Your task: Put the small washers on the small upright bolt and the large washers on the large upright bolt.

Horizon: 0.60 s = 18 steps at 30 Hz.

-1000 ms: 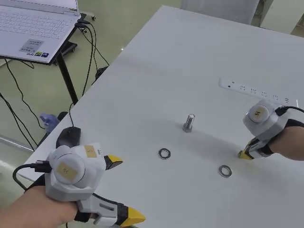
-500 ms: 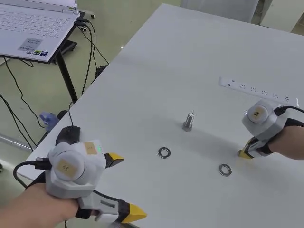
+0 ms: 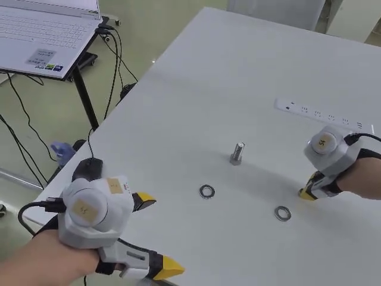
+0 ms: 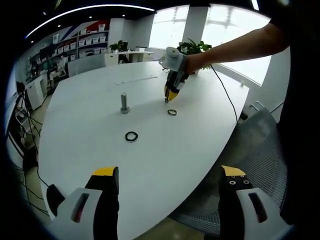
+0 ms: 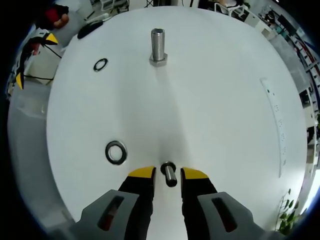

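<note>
At the far left, off the desk (image 3: pixel 238 71), an open laptop (image 3: pixel 41 36) sits on a stand. Near the desk's lower left corner the left gripper (image 3: pixel 159 233) hovers with its yellow-tipped fingers spread wide and nothing between them. It is well apart from every task piece.

Moving right, a first washer (image 3: pixel 206 191) lies flat on the white surface. Just beyond it, near the middle of the desk, the large bolt (image 3: pixel 237 153) stands upright on its head with its shaft bare. Further right, a second washer (image 3: pixel 283 213) lies flat, close to the right gripper (image 3: pixel 307 193). In the right gripper view, that gripper's fingers are set narrow on either side of the small bolt (image 5: pixel 168 174), which stands on the desk between them. Whether they press on it or only flank it cannot be told. A white power strip (image 3: pixel 318 115) lies behind, toward the desk's far right edge.

Risks from here: the small bolt looks easy to topple, so a sideways nudge or an uneven squeeze from the right fingers could knock it over or skid it away. Both washers lie flush on a smooth top, so fingertips may slide over them or flick them off. The two washers also look close in size, so one could go onto the wrong bolt.

Counts: two grippers, two bolts (one large, one small), two washers, neither threaded yet
</note>
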Tool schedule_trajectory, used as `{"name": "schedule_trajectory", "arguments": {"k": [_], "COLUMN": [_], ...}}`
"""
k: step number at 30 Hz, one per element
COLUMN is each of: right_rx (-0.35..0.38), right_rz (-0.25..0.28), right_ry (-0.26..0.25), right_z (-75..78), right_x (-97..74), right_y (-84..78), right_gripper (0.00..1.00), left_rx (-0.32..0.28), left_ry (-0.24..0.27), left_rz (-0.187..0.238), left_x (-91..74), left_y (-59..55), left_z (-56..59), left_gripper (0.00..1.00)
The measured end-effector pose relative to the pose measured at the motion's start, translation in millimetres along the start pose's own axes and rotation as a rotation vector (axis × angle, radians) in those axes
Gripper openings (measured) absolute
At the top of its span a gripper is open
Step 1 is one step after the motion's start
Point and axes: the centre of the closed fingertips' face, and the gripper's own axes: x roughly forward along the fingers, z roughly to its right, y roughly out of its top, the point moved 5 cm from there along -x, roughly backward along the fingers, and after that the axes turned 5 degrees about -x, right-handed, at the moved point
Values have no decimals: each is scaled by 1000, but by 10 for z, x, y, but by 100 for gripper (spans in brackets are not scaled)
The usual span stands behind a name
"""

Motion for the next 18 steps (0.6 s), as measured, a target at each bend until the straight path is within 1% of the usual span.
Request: {"name": "schedule_trajectory", "arguments": {"k": [3, 8, 14, 16, 18], "right_rx": [-5, -6, -15, -24, -38], "right_rz": [10, 22, 40, 48, 57], "right_ry": [4, -4, -3, -2, -3], "right_z": [2, 14, 8, -1, -10], "right_x": [-35, -121, -229, -267, -301], "right_y": [25, 58, 137, 178, 226], "right_gripper": [24, 26, 28, 28, 29], "left_rx": [0, 6, 14, 23, 26], "left_ry": [1, 0, 1, 2, -4], "left_rz": [0, 4, -2, -5, 0], "left_x": [-15, -36, -57, -76, -100], "left_y": [-2, 8, 15, 34, 68], "left_z": [11, 23, 12, 22, 42], "left_gripper": [82, 82, 81, 81, 81]}}
